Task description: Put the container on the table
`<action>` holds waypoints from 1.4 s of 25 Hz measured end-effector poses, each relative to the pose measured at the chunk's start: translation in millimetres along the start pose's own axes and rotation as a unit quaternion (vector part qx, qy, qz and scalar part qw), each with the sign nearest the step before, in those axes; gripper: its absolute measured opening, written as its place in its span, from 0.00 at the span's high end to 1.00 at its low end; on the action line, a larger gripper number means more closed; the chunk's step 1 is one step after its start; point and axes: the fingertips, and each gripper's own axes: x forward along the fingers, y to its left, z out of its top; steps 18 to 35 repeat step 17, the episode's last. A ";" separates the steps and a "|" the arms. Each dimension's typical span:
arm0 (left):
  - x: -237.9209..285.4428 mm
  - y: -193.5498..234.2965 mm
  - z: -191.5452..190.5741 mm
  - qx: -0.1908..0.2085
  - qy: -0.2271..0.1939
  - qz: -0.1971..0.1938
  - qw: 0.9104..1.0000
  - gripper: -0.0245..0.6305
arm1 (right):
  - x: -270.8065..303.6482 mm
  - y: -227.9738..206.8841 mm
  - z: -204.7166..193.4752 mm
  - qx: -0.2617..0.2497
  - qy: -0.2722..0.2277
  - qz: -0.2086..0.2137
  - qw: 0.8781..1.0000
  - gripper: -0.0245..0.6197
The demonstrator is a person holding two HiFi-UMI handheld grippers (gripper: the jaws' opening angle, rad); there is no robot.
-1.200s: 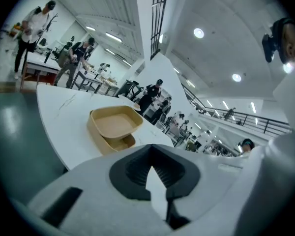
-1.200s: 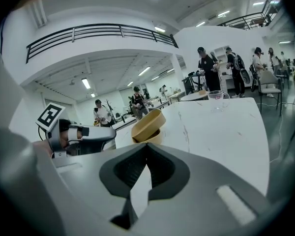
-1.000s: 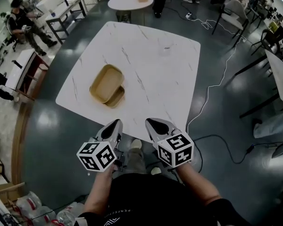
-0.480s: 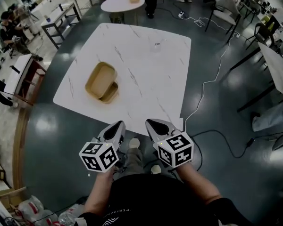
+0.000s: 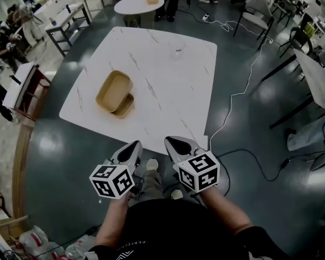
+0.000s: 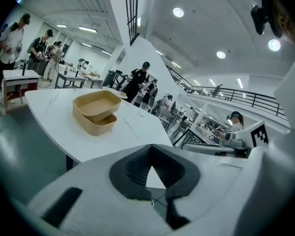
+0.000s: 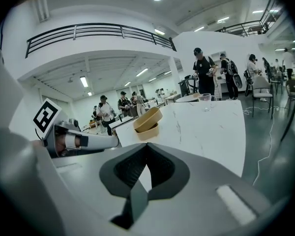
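— Left gripper [image 5: 134,144] and right gripper [image 5: 169,140]: how do they stand?
— Both pressed together, nothing between them (side by side, just short of the table's [image 5: 173,91] near edge).
— And the container [image 5: 114,88]?
— On the white table, around eleven o'clock from the grippers, well apart, resting partly on a smaller tan tray [image 5: 125,106].

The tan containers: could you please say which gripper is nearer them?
Left. The left gripper hangs short of the containers, off the table; the right gripper is farther right.
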 end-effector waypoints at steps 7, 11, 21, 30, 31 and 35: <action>-2.8 4.7 4.2 -0.002 -0.001 0.001 1.000 0.97 | 3.7 2.5 7.4 0.000 -0.004 -0.002 1.000 0.97; -5.6 7.5 5.1 -0.005 -0.004 0.003 1.000 0.97 | 3.6 2.6 6.4 0.000 -0.004 -0.006 1.000 0.97; -5.5 12.4 5.1 -0.006 -0.004 0.005 1.000 0.97 | 5.1 -5.0 11.4 0.002 -0.010 -0.014 1.000 0.97; -5.5 12.4 5.1 -0.006 -0.004 0.005 1.000 0.97 | 5.1 -5.0 11.4 0.002 -0.010 -0.014 1.000 0.97; -5.5 12.4 5.1 -0.006 -0.004 0.005 1.000 0.97 | 5.1 -5.0 11.4 0.002 -0.010 -0.014 1.000 0.97; -5.5 12.4 5.1 -0.006 -0.004 0.005 1.000 0.97 | 5.1 -5.0 11.4 0.002 -0.010 -0.014 1.000 0.97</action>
